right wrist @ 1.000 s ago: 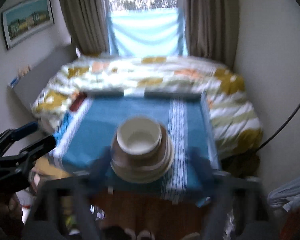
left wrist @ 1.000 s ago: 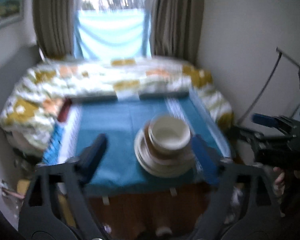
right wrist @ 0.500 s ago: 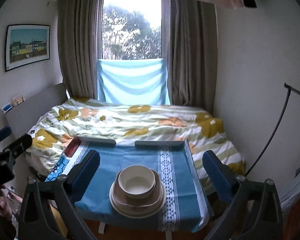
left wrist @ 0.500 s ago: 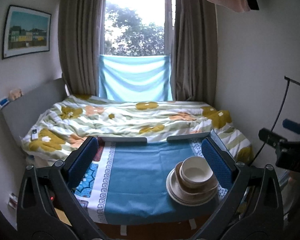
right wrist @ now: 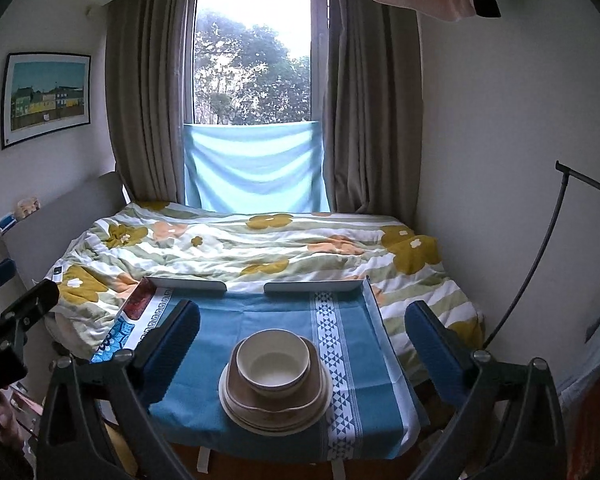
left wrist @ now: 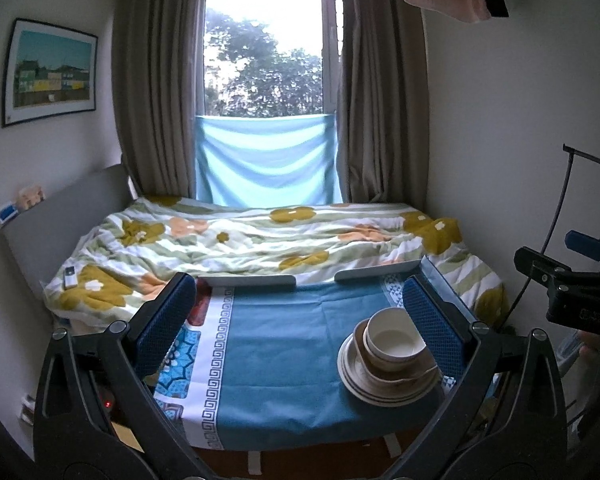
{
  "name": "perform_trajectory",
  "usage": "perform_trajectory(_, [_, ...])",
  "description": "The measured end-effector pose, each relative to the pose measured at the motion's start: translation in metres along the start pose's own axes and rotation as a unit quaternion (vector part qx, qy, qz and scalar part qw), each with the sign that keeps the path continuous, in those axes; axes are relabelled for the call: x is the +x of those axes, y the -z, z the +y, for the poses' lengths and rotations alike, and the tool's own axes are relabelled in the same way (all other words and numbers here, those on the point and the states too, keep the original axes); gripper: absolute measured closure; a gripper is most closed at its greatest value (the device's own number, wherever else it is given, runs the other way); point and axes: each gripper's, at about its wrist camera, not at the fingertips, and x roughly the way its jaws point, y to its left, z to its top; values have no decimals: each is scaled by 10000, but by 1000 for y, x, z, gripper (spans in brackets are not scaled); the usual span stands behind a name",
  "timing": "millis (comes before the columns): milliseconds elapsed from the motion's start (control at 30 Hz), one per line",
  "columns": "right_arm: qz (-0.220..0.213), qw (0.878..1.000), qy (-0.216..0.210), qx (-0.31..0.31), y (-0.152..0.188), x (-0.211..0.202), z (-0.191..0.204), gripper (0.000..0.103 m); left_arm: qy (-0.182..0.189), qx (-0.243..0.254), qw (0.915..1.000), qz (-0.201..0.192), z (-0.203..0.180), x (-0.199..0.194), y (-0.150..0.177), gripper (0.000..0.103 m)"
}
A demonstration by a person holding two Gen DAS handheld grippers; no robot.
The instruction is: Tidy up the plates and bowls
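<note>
Plates (right wrist: 276, 408) and bowl (right wrist: 273, 367) sit stacked on bench (right wrist: 204, 320); both grippers (left wrist: 300, 312) (right wrist: 300, 340) pulled back, fingers released, empty — task looks finished.

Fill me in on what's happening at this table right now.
A person holds a pair of tongs in each hand, the left tongs and right tongs, both open and holding nothing. On the blue tablecloth sits one stack: a white bowl in a tan dish on white plates. Neither pair of tongs touches the stack.
</note>
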Motion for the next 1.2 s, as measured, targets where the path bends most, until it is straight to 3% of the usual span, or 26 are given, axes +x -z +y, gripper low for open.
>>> perform_trajectory(1200, [-27,10000,-10,10,-4,6,9,1,-36,8,10000,-24,-1,-2,2,0])
